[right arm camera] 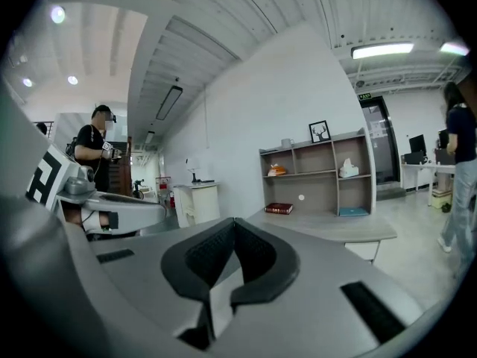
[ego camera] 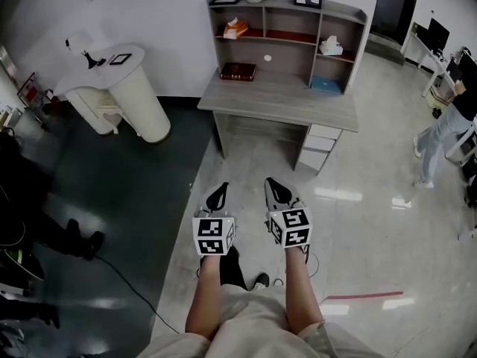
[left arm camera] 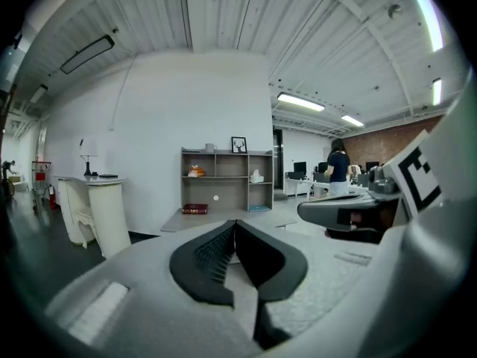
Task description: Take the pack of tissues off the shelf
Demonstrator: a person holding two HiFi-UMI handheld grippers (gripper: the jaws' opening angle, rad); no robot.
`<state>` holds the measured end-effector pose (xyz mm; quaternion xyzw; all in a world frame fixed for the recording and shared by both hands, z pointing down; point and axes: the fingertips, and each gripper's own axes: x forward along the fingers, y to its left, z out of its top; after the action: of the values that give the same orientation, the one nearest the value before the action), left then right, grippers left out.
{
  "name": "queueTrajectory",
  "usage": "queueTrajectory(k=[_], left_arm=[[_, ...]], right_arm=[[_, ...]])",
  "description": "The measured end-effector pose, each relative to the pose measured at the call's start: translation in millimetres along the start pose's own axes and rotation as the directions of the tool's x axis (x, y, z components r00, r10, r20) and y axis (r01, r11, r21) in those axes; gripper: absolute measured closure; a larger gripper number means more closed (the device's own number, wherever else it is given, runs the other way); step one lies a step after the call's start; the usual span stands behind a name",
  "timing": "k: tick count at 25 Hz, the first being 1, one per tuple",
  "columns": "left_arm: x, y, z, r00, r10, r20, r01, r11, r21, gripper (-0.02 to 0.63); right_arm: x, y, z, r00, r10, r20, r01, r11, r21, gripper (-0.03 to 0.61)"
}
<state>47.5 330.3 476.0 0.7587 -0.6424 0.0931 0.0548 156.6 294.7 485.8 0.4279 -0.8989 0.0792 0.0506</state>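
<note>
Two sets of jaws, both clenched tip to tip on nothing: left gripper (ego camera: 218,197) and right gripper (ego camera: 277,192) side by side, tilted slightly down over the glossy pale floor (ego camera: 365,230). Dark ribbed pads, matte grey bodies, a marker cube on each.

None of the task done, judging by the gap: approach, reach, grasp and lift all left to do.

Well ahead of the jaws, a grey wood-grain surface (ego camera: 276,95) with drawers under its right end. At its back, the shelf (ego camera: 314,49), open-fronted, of the same flat board.

Pack of tissues (ego camera: 331,47) far beyond the right jaws and to their right, on the middle board of the right-hand column, untouched. Small pale block, soft white tuft on top; probably light and yielding.

Elsewhere on the shelf, left of the pack, an orange packet (ego camera: 235,28) and a dark red book (ego camera: 238,71).
</note>
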Motion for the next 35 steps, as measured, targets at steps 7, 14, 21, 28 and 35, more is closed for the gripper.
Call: queueTrajectory(k=[7, 14, 21, 28, 35], left_arm=[[53, 24, -2, 1.000, -0.021, -0.007, 0.021, 1.000, -0.021, 0.604], [129, 41, 23, 0.998, -0.064, -0.002, 0.064, 0.998, -0.022, 0.604], [196, 75, 55, 0.997, -0.081, 0.013, 0.081, 0.996, -0.032, 0.603], [255, 122, 70, 0.996, -0.089, 0.025, 0.091, 0.993, -0.070, 0.604], [310, 152, 75, 0.991, -0.131, 0.017, 0.132, 0.988, -0.079, 0.604]], right_arm=[[42, -26, -7, 1.000, 0.025, -0.006, -0.025, 0.999, 0.029, 0.561], [99, -61, 18, 0.998, 0.048, -0.028, -0.048, 0.999, 0.014, 0.561], [161, -88, 42, 0.998, 0.030, -0.047, -0.030, 1.000, 0.006, 0.561], [226, -104, 55, 0.998, 0.001, -0.067, -0.001, 1.000, 0.000, 0.561], [281, -123, 60, 0.996, -0.036, -0.080, 0.038, 0.999, 0.018, 0.561]])
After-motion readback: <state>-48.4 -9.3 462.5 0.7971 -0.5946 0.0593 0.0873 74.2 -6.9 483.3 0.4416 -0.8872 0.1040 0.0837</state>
